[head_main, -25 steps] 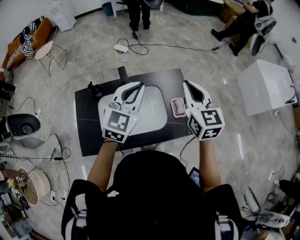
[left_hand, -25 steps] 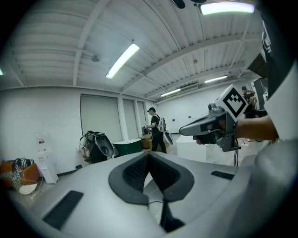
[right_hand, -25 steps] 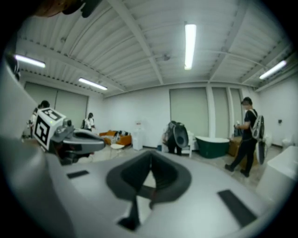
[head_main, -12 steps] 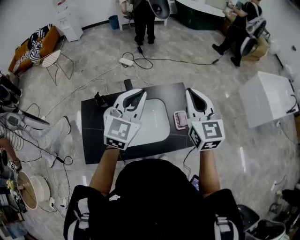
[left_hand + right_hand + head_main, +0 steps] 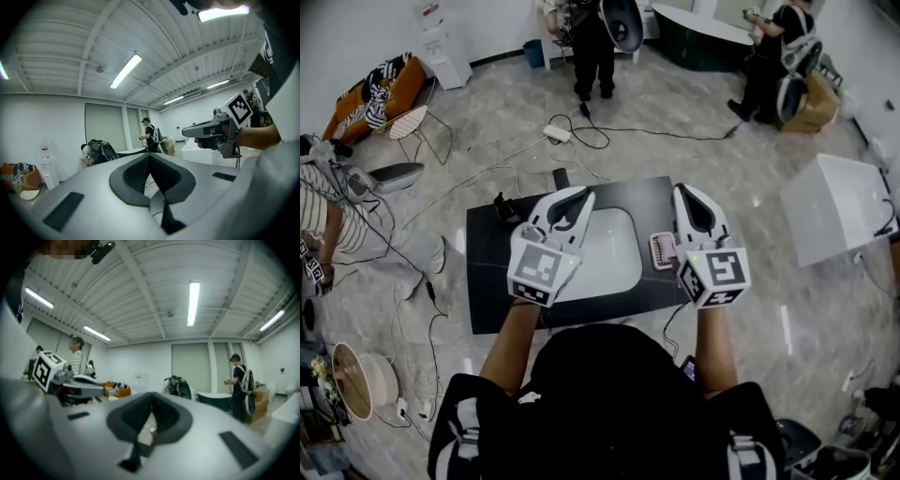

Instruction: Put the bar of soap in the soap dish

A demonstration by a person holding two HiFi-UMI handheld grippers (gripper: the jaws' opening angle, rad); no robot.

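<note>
Pink is the colour you're looking for, and it's sitting on the dark table (image 5: 487, 281). It's a pink ribbed piece (image 5: 662, 251) with a pale rim, lying just beside the right edge of the white sink (image 5: 614, 272). From the head view I'm reading it as one small oblong. I'm taking it for the soap dish, but I can't tell whether a bar is lying in it, and I'm not spotting loose soap anywhere else on the table.

You're holding both tools up level over the table, pointing away from you. Your left gripper (image 5: 579, 195) is showing its jaws pressed together with nothing between them, and its own view confirms that (image 5: 150, 157). Your right gripper (image 5: 684, 190) is doing the same, closed tight and carrying nothing (image 5: 151, 397).

Here's the relation that's mattering. The pink piece is lying below your right gripper and just to its left, between the two tools but hugging the right one. Its long axis is running away from you, roughly parallel with that gripper. Your left gripper is hanging over the sink's left side, with the basin between it and the piece. So I'm judging the right hand as the nearer one, and it would be needing to tip down and open its jaws before doing any work there.
</note>
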